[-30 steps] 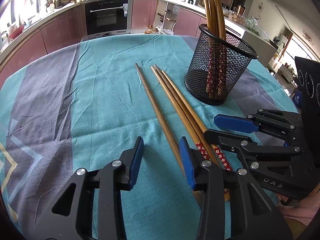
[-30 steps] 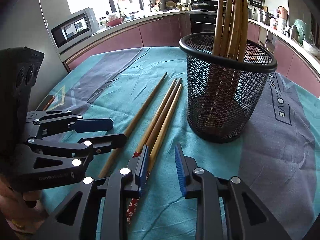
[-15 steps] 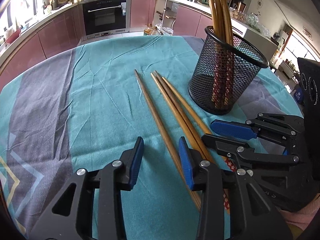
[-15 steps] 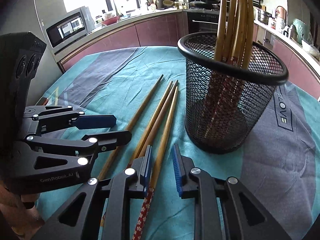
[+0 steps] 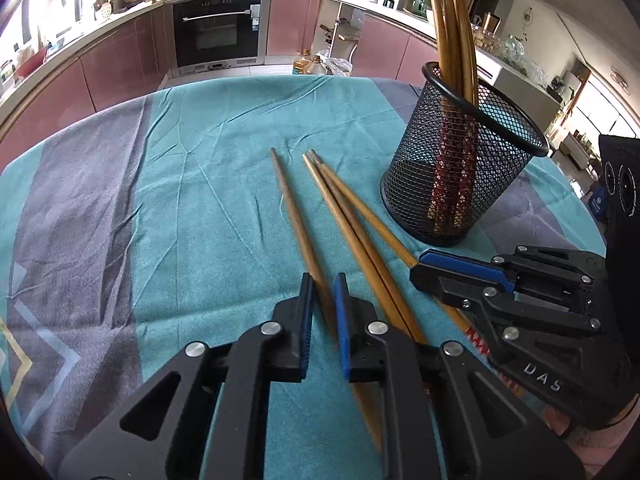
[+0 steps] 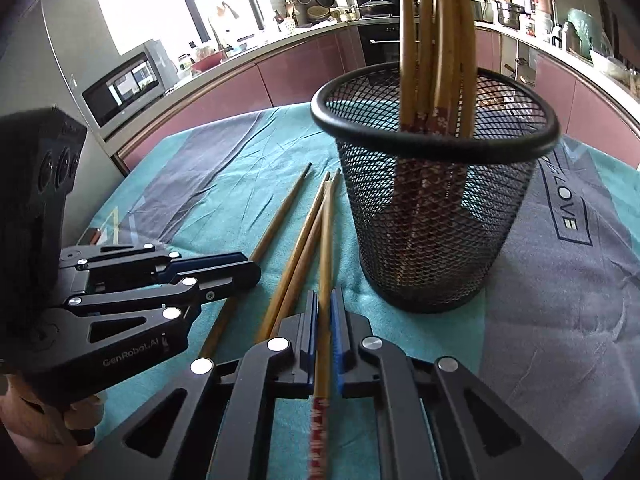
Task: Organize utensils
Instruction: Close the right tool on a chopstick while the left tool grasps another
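Several wooden chopsticks lie on the teal cloth beside a black mesh holder [image 5: 460,176] that has several chopsticks standing in it. My left gripper [image 5: 321,292] is shut on the leftmost chopstick [image 5: 294,220], low at the cloth. My right gripper [image 6: 325,304] is shut on the rightmost chopstick [image 6: 327,248], whose red patterned end shows below the jaws. Two more chopsticks [image 6: 298,256] lie between them. The holder [image 6: 432,208] stands just right of the right gripper. Each gripper shows in the other's view, the right one [image 5: 444,276] and the left one [image 6: 240,270].
The teal and grey tablecloth [image 5: 180,200] covers a round table. Kitchen counters with an oven [image 5: 218,36] and a microwave [image 6: 128,88] stand beyond its far edge. The holder is the only upright obstacle on the table.
Both grippers have moved forward and closed: the left onto the leftmost chopstick, the right onto the rightmost one. The holder now looms closer in the right wrist view.
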`<state>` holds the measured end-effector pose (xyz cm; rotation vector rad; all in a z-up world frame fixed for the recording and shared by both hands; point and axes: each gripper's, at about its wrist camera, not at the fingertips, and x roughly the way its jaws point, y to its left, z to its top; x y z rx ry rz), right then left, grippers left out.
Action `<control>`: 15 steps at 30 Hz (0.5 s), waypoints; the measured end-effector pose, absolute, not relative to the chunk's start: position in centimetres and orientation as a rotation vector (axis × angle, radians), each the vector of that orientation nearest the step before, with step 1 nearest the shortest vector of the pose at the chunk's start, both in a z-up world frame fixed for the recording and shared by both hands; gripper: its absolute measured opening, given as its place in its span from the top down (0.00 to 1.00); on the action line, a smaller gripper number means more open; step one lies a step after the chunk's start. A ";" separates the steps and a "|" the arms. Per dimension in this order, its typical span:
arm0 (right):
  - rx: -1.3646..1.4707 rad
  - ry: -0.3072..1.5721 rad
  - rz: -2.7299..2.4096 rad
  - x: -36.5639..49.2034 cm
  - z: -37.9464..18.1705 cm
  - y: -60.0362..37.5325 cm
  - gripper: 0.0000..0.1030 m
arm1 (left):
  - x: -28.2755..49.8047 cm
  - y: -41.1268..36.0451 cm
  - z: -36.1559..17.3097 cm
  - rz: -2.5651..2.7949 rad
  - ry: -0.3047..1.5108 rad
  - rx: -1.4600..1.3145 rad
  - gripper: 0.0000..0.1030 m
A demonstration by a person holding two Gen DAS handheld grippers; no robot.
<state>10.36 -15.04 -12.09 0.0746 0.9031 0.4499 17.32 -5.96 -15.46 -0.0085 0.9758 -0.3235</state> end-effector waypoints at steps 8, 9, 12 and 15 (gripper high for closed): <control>0.068 0.888 0.510 9.4 -11.2 -15.1 0.94 | 15.3 -5.1 -15.2 -0.361 0.973 -0.032 0.92; 0.059 0.892 0.514 9.4 -11.3 -14.9 0.94 | 15.1 -5.2 -15.2 -0.368 0.975 -0.031 0.92; 0.044 0.905 0.517 9.4 -11.6 -14.7 0.94 | 14.8 -5.2 -15.6 -0.374 0.984 -0.022 0.92; 0.033 0.916 0.512 9.5 -11.8 -14.6 0.94 | 14.7 -5.4 -15.7 -0.382 0.991 -0.014 0.92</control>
